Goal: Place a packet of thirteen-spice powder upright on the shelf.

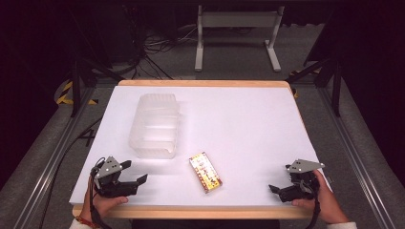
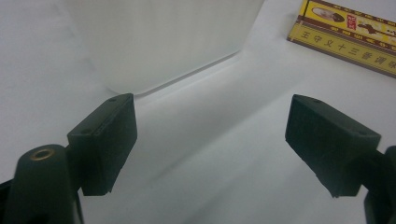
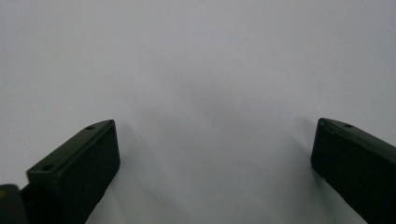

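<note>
Two pairs of black jaws stand spread with nothing between them: the left gripper (image 1: 135, 177) rests at the table's near left corner, the right gripper (image 1: 273, 189) at its near right. Between them, nearer the left one, a yellow packet (image 1: 205, 172) lies flat on the white table (image 1: 248, 124), just beside a clear plastic container (image 1: 155, 125) farther back.

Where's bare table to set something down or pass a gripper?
Widest free patch: the table right of the clear bin, from the far edge down to the right gripper. A narrower bare strip lies left of the bin. Tightest: between bin, yellow box and left gripper.
</note>
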Demonstrator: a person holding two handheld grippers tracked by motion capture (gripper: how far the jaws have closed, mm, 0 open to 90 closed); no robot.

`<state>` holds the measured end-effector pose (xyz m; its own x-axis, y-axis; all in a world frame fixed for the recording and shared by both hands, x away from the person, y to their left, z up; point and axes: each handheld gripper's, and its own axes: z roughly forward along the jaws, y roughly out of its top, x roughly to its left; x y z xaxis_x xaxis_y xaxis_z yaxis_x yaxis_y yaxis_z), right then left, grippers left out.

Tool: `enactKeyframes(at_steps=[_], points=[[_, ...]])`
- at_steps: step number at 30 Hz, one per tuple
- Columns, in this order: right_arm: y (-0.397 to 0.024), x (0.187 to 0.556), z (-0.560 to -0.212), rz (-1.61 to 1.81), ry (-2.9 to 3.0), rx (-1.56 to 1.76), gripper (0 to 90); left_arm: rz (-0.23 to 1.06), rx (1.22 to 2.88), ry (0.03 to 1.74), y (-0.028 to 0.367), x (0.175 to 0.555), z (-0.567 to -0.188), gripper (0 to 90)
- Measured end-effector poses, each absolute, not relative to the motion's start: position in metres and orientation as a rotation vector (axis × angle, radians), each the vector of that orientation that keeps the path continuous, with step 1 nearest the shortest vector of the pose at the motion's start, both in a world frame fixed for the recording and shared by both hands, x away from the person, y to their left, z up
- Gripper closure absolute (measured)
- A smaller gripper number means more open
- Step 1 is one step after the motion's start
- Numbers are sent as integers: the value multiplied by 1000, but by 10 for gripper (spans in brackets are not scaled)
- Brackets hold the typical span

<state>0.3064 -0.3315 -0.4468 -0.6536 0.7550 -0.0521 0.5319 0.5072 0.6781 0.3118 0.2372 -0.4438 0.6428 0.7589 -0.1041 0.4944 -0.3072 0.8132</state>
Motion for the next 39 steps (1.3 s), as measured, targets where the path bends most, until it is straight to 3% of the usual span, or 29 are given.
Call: enactKeyframes(at_steps=[17,22,39], points=[[-334,301,-432,1061,2287,1038,102,312,2011,1048,228,307,-443,181],[-335,297,-424,965,2148,1025,177,219,2044,1054,207,300,-441,189],[-334,297,-424,915,2115,1022,181,70,2118,1011,137,293,-435,204]])
